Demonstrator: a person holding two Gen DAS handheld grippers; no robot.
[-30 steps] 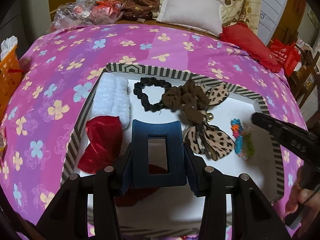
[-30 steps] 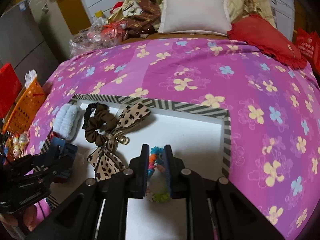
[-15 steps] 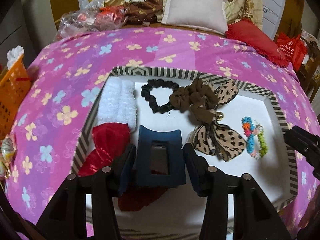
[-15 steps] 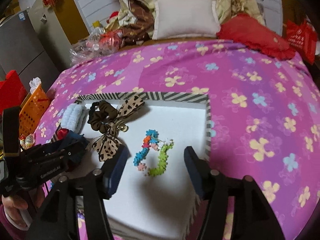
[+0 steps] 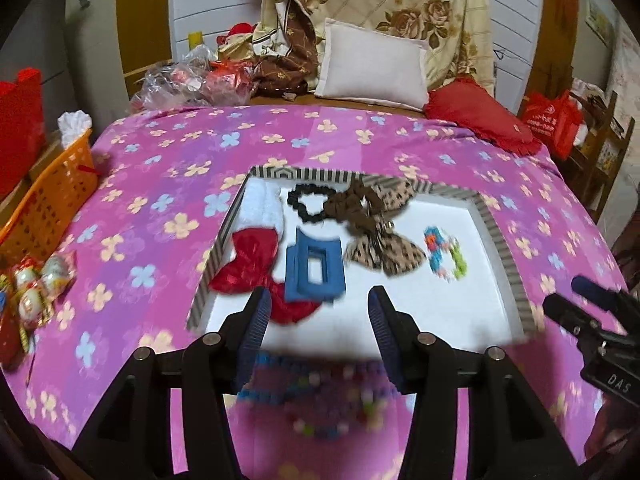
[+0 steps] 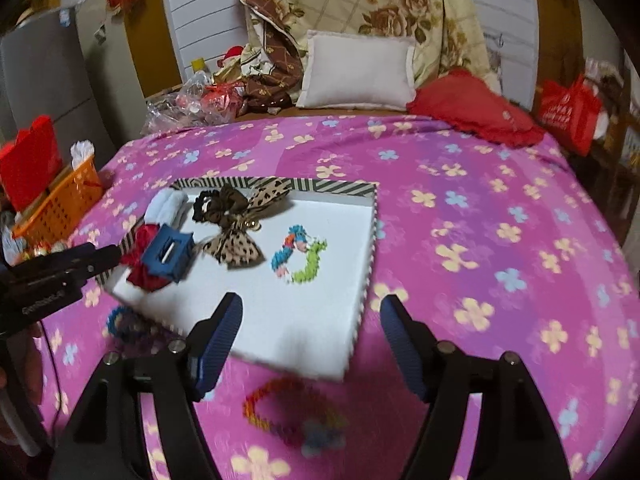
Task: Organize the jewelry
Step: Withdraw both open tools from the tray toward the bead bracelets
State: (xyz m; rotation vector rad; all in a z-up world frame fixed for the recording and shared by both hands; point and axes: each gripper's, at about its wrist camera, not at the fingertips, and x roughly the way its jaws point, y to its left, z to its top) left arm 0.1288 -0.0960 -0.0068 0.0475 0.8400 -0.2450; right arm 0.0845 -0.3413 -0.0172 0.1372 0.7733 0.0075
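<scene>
A white tray with a striped rim (image 5: 502,240) (image 6: 370,240) lies on the pink flowered bedspread. In it lie a blue claw clip (image 5: 316,270) (image 6: 168,250), a red bow (image 5: 250,258), a white scrunchie (image 5: 262,210), a black scrunchie (image 5: 310,204), a brown leopard bow (image 5: 380,236) (image 6: 234,240) and a colourful bead bracelet (image 5: 444,252) (image 6: 298,256). My left gripper (image 5: 316,324) is open and empty, just in front of the clip. My right gripper (image 6: 310,332) is open and empty over the tray's near edge. More bead bracelets lie on the bedspread before the tray (image 6: 292,416) (image 5: 316,396).
An orange basket (image 5: 44,200) stands at the bed's left edge, with wrapped sweets (image 5: 36,280) near it. A white pillow (image 5: 372,66), a red cushion (image 5: 476,122) and plastic bags (image 5: 188,84) lie at the far end. A red bag (image 5: 550,120) stands at right.
My left gripper has let go of the blue clip, which now lies in the tray, and pulled back. My right gripper released the bead bracelet earlier and also drew back and up.
</scene>
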